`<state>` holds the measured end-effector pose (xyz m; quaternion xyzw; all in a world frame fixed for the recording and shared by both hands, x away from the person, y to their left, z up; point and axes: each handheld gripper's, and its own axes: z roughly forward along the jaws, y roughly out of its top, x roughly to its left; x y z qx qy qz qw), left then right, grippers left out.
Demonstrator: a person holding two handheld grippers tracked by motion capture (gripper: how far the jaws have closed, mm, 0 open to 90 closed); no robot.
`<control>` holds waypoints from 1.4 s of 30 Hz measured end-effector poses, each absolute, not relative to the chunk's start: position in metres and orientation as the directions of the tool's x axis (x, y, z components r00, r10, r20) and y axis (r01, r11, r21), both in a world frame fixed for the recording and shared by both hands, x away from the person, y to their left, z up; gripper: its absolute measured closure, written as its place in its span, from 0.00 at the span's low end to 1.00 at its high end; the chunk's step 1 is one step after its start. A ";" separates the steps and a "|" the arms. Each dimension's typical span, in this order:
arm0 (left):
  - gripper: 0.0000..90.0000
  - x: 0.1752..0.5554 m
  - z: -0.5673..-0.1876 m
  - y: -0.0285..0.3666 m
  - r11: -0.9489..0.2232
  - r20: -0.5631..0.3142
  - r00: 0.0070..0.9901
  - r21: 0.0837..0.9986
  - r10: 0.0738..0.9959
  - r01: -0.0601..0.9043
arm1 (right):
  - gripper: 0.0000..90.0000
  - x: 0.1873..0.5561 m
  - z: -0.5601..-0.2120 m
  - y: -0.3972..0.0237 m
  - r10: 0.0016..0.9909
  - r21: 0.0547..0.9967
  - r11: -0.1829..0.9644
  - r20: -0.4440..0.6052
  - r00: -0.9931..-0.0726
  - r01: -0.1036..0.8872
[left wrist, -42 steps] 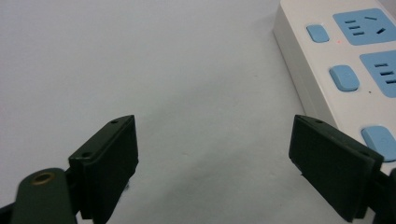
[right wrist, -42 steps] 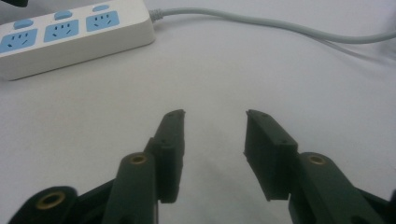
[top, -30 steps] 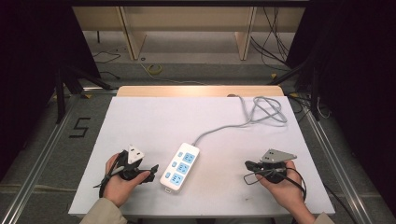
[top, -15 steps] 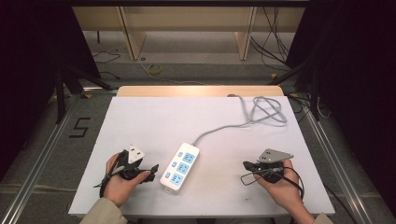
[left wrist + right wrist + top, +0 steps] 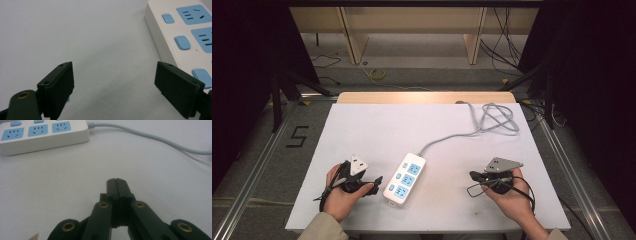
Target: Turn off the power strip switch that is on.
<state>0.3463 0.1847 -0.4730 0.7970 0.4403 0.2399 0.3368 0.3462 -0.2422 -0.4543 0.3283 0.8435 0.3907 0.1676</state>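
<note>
A white power strip (image 5: 404,180) with blue sockets lies on the white table (image 5: 412,130), near the front. Its grey cable (image 5: 447,137) runs back right to a loose coil (image 5: 497,117). My left gripper (image 5: 376,184) rests just left of the strip, pointing at it. In the left gripper view the left gripper (image 5: 116,82) stands wide open over bare table, with the power strip (image 5: 185,32) beside its right jaw. My right gripper (image 5: 473,176) sits right of the strip, pointing left. In the right gripper view the right gripper (image 5: 116,182) is shut on nothing, and the power strip (image 5: 42,135) lies ahead with the cable (image 5: 155,138).
A wooden strip (image 5: 427,97) borders the table's far edge. Metal rails (image 5: 257,165) run along the floor on both sides, and a "5" mark (image 5: 298,136) is on the floor at left. Loose cables (image 5: 507,40) lie on the floor beyond.
My right gripper has edged slightly left toward the power strip. The left gripper and the strip have stayed in place.
</note>
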 end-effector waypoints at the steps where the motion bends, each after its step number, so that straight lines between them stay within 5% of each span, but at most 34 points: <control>1: 0.17 0.346 -0.473 0.185 -0.384 0.085 0.497 0.749 0.864 0.540 | 1.00 0.346 -0.454 -0.242 0.685 0.769 0.479 -0.026 -0.728 0.423; 42: 0.17 0.348 -0.472 0.182 -0.387 0.096 0.497 0.757 0.863 0.526 | 1.00 0.354 -0.446 -0.214 0.635 0.756 0.512 -0.013 -0.772 0.408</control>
